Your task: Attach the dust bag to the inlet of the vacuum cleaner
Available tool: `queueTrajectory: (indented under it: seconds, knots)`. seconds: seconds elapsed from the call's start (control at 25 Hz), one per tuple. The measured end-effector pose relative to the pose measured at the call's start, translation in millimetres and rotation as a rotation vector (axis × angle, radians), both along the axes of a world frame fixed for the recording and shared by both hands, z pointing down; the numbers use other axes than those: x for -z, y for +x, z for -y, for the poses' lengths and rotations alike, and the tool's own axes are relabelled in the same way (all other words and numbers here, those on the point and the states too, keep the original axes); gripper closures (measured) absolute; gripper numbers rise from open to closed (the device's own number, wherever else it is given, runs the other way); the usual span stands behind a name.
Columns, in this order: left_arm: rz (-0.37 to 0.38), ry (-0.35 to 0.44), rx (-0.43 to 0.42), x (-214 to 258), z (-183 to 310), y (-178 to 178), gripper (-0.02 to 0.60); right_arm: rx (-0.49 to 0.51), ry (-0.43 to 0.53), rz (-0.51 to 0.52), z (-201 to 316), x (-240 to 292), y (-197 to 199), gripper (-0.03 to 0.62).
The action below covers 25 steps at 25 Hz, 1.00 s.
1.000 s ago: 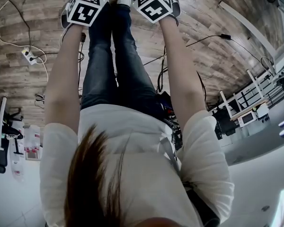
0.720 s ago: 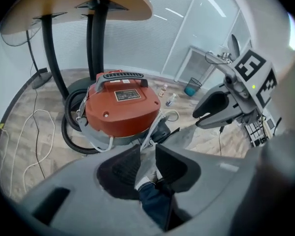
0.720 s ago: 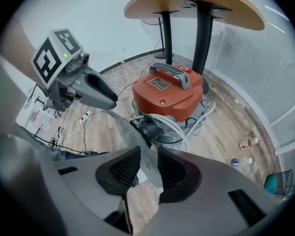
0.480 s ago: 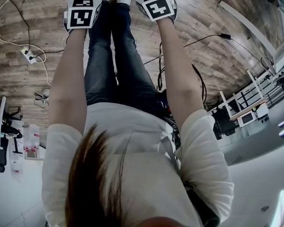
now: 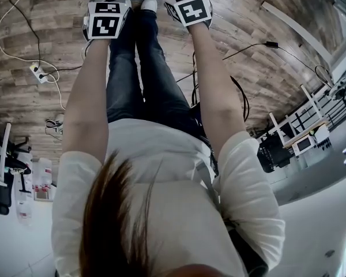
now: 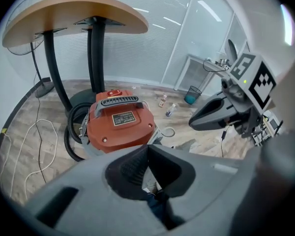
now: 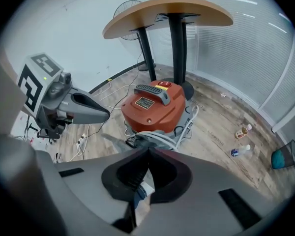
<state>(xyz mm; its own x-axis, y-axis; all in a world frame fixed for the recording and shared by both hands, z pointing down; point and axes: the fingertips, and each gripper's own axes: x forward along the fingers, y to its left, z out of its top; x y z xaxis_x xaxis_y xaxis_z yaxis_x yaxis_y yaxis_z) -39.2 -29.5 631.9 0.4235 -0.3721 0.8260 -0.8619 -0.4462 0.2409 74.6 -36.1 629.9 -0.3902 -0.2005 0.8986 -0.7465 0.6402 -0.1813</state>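
Orange vacuum cleaner (image 7: 155,109) sits ahead, no dust bag in sight, left gripper (image 6: 147,149) and right gripper (image 7: 148,151) have just snapped together empty, so attaching looks unstarted.

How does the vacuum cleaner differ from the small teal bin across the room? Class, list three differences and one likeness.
Colour: the vacuum cleaner is orange-red with a dark grey handle; the bin is teal.
Place: the vacuum cleaner stands at the foot of the round table; the bin stands well away from it.
Attachments: a black hose curls beside the vacuum cleaner; the bin has none.
Shared: both stand on the wooden floor.
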Motion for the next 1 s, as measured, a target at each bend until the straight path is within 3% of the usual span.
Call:
queueTrajectory:
  seconds: [0.4,0.84,1.0]
  knots:
    - [-0.051,0.051,0.159,58.4,28.2,-9.7,0.565,-0.078,0.090,0.064,29.9,67.9,-3.2,0.592]
    - [-0.119,0.228,0.299,151.1,76.5,-28.7,0.565,0.007,0.247,0.102,68.6,163.2,-24.5,0.592]
    - [-0.120,0.307,0.281,184.7,82.7,-30.0,0.565,-0.022,0.283,0.123,79.9,193.6,-26.1,0.592]
